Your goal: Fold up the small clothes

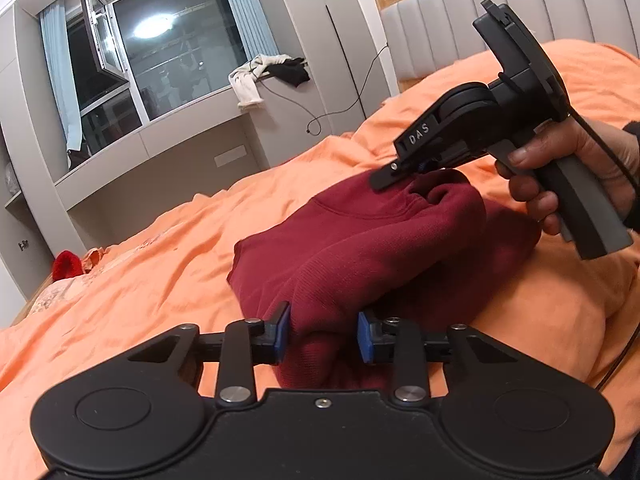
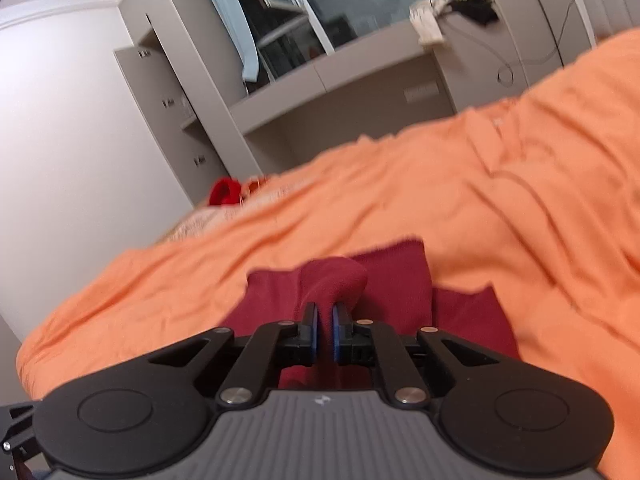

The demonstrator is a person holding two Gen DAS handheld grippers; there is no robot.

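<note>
Gripping both ends of a dark red top [image 1: 360, 240], pretty much. It's lying bunched up on an orange bed cover [image 1: 140, 280], and each claw has a piece of it.

Left claw [image 1: 324, 336]: a thick fold of the top sits between the blue pads [image 1: 282, 330] at the near edge, and the pads press on it from both sides, so it's clamped on cloth with the jaws still a fair way apart. How far the fold runs back under the claw body is hidden.

Right claw [image 2: 325, 330]: in its own view the jaws are nearly together, with a thin ridge of red cloth pinched between them and puffing up just past the tips. That view is blurry, so the top's edges are hard to make out, and most of it is cut off behind the claw. From the left view you see this claw side-on at the top's far end, near what looks like the neck opening, with a hand [image 1: 560, 172] on the handle; the tips themselves are buried in the fabric there.

Background stuff: a window [image 1: 160, 52] with a lamp glare in it, some white and black clothes [image 1: 272, 72] dumped on the ledge, a cable [image 1: 340, 100] hanging down the wall, a padded headboard [image 1: 480, 12], and something bright red [image 1: 66, 265] at the bed's far end, too small to tell what.
</note>
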